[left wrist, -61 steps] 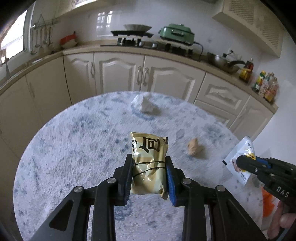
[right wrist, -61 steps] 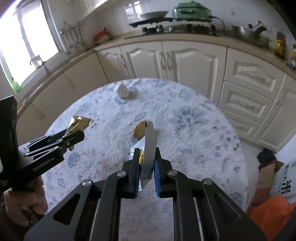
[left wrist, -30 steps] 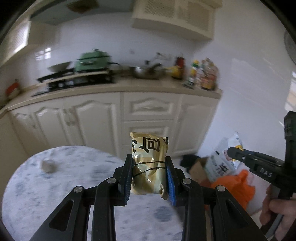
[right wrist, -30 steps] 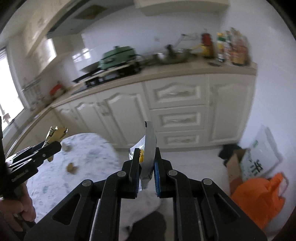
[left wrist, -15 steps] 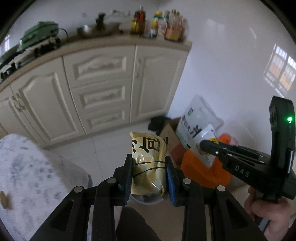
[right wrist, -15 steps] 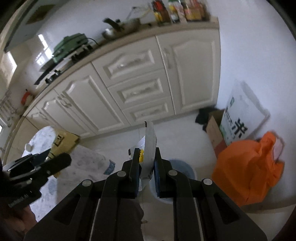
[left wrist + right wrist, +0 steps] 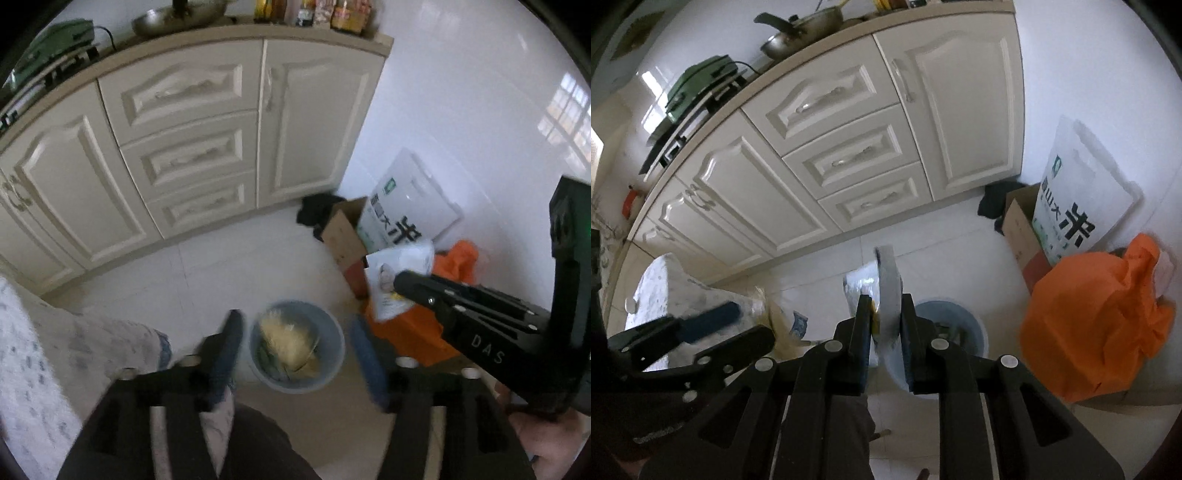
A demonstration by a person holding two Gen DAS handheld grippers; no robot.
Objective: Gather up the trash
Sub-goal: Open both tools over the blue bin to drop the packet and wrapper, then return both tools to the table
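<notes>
My left gripper hangs over a blue-grey bin on the floor, its jaws opening with nothing pressed between them. A gold snack packet is loose below it, a blurred shape inside the bin's rim. In the right wrist view a beige shape that may be this packet shows beside the left gripper's blue pad. My right gripper holds a white packet edge-on between its pads, its jaws just starting to open. It is beside the bin. The left wrist view shows this white packet at the right gripper's tip.
An orange plastic bag, a white rice sack and a cardboard box stand against the wall right of the bin. Cream cabinets run behind. The cloth-covered table edge is at left; a person's dark-clothed leg is below.
Both grippers swung from the table down toward the floor bin. The left jaws opened and the gold packet dropped out. The white packet stays in the right gripper.
</notes>
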